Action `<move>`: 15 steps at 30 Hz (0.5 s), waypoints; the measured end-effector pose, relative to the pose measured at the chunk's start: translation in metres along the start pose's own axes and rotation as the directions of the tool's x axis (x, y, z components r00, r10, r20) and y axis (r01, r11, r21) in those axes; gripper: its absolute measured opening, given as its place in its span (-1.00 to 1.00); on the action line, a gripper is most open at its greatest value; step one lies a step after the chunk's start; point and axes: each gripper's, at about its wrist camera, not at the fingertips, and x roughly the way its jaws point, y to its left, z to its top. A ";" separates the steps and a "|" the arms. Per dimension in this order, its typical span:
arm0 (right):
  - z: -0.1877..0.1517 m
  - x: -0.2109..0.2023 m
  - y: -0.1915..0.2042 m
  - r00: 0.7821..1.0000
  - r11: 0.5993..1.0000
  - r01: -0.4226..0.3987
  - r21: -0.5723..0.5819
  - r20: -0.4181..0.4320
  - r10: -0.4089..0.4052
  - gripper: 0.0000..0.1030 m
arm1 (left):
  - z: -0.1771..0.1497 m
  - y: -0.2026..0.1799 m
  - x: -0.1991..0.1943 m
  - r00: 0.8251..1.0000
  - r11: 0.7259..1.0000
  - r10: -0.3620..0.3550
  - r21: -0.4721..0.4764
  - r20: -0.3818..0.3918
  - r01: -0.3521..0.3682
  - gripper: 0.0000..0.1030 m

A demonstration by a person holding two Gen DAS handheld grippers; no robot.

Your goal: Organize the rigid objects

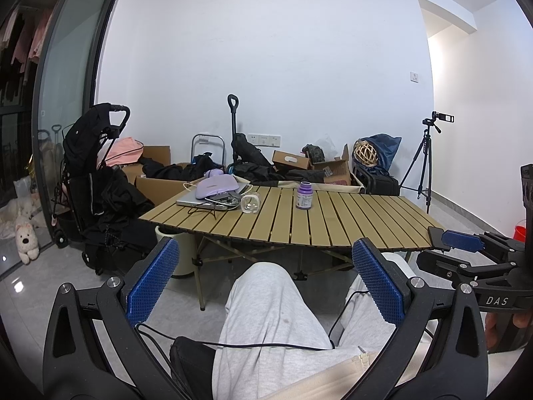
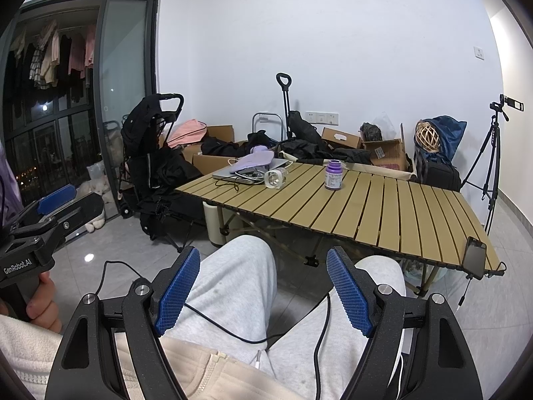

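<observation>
Left wrist view: left claw (image 1: 265, 278) wide, empty, over the lap | right claw (image 2: 263, 288) wide too | purple bottle (image 1: 304, 195) upright on table (image 1: 366, 223), well ahead | tipped clear jar (image 1: 250, 202) ahead-left | approach level, pinch the body below the cap

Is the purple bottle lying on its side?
No: in the right wrist view the purple bottle stands upright on the slatted table, cap up; the clear jar beside it lies tipped over.
</observation>
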 end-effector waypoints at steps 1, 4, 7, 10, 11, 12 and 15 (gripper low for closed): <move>0.001 -0.001 0.000 1.000 1.000 0.000 0.001 -0.001 0.000 0.62 | 0.000 0.000 0.000 1.000 1.000 -0.001 0.000 0.000 0.001 1.00; 0.002 -0.002 0.000 1.000 1.000 0.001 0.002 -0.002 -0.001 0.62 | 0.001 -0.001 0.000 1.000 1.000 -0.001 -0.002 -0.002 0.001 1.00; -0.003 0.000 0.001 1.000 1.000 0.000 0.000 -0.006 0.000 0.62 | 0.000 -0.004 0.003 1.000 1.000 -0.003 -0.003 -0.005 0.003 1.00; -0.004 0.001 0.000 1.000 1.000 0.002 -0.001 -0.009 -0.002 0.62 | -0.004 -0.008 0.002 1.000 1.000 -0.007 -0.006 -0.013 0.006 1.00; -0.004 0.002 0.000 1.000 1.000 0.005 -0.002 -0.010 -0.005 0.62 | -0.007 -0.007 0.009 1.000 1.000 -0.013 -0.008 -0.024 0.013 1.00; -0.004 0.002 0.000 1.000 1.000 0.008 -0.002 -0.011 -0.008 0.62 | -0.007 -0.007 0.010 0.999 1.000 -0.020 -0.009 -0.032 0.020 1.00; -0.003 0.005 -0.004 1.000 1.000 0.016 0.003 -0.020 -0.016 0.62 | -0.009 -0.005 0.019 0.997 0.999 -0.033 -0.020 -0.063 0.032 1.00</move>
